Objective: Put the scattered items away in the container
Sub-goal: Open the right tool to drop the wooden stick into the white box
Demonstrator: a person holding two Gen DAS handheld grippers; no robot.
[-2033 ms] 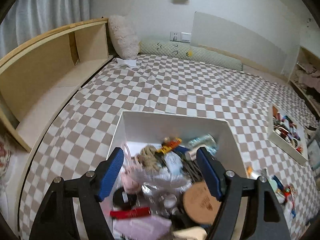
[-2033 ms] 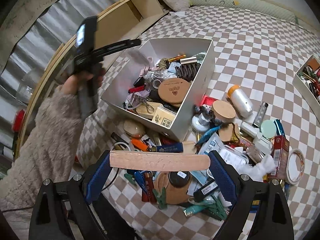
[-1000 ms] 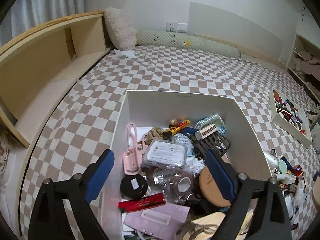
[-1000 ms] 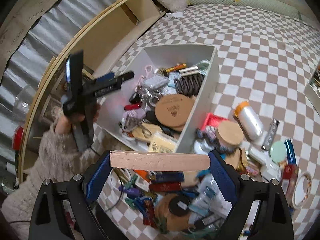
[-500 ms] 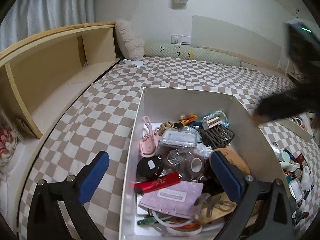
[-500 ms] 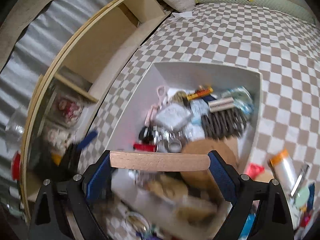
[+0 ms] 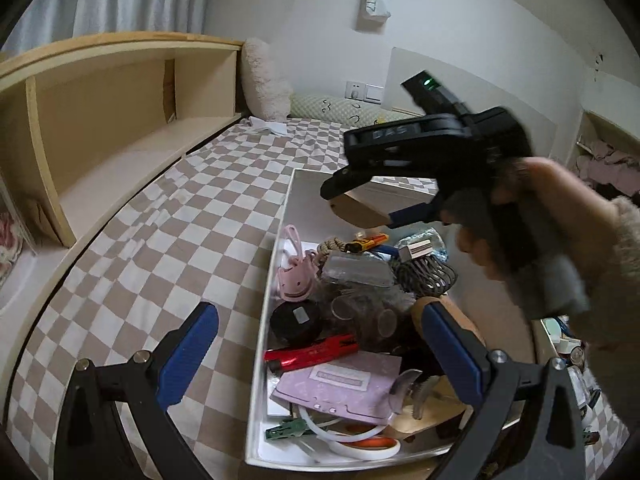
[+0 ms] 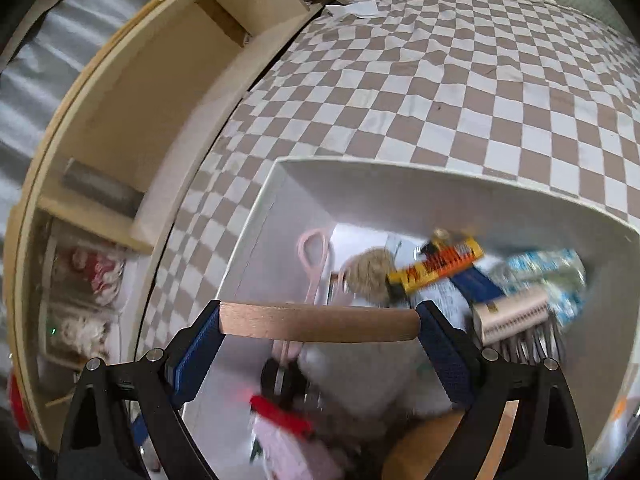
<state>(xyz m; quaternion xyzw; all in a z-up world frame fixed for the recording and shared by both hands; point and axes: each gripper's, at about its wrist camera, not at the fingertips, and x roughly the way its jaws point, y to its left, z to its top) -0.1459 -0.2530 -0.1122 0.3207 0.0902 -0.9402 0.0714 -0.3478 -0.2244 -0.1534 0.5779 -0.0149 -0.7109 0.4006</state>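
The white box (image 7: 280,216) sits on the checkered bed, packed with items: a pink clip (image 7: 294,276), a black round tin (image 7: 295,322), a red tube (image 7: 310,354), a purple card (image 7: 340,384). My left gripper (image 7: 316,356) is open and empty, low at the box's near left corner. My right gripper (image 8: 319,322) is shut on a flat wooden piece (image 8: 318,322) and holds it above the box (image 8: 276,184). In the left wrist view that gripper (image 7: 362,208) hovers over the far end of the box with the wooden piece (image 7: 360,210) in it.
A wooden shelf unit (image 7: 100,128) runs along the left of the bed. A fluffy pillow (image 7: 266,80) and a bolster lie by the wall. Several loose items (image 7: 568,344) lie right of the box, mostly hidden by the right arm.
My right gripper has carried the wooden piece from the loose pile to above the box's far end. My left gripper has drawn back to the box's near left corner and opened wider.
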